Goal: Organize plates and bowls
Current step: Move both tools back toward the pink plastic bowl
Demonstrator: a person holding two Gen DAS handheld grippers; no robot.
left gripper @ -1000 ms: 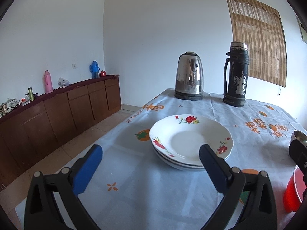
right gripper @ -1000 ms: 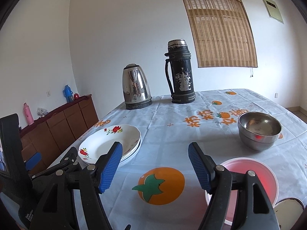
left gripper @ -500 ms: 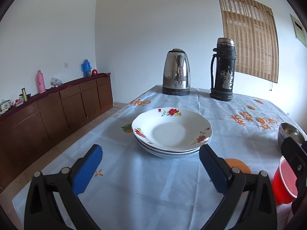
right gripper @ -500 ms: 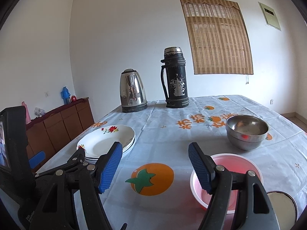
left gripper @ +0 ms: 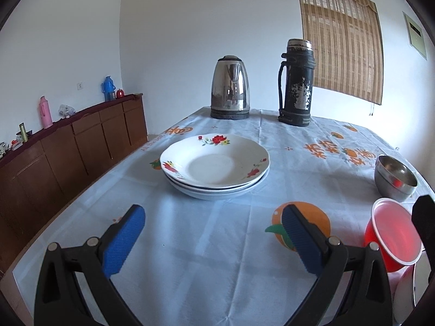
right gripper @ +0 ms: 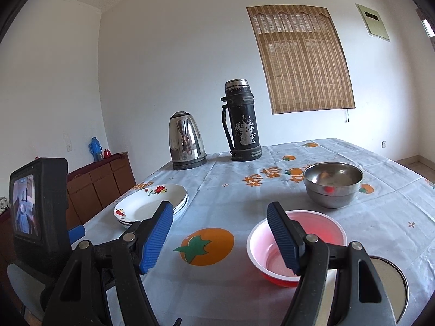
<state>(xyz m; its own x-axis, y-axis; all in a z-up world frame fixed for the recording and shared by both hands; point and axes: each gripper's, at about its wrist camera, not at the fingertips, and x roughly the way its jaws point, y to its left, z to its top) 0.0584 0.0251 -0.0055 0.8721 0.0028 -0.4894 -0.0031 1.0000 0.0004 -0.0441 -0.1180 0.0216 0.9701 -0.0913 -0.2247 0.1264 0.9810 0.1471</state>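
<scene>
The left tool (left gripper: 213,240) and right tool (right gripper: 220,235) both hover spread wide, grasping nothing. The stack of floral plates (left gripper: 214,164) sits ahead of the left one, the red plastic bowl (right gripper: 296,247) just under the right one's finger. A steel bowl (right gripper: 333,184) lies beyond it on the desk (right gripper: 231,190), and an electric kettle (left gripper: 230,91) and black thermos (left gripper: 296,84) stand at the far edge.

Tablecloth (left gripper: 206,247) edge reads "All the best" — orange characters beside it unreadable.
</scene>
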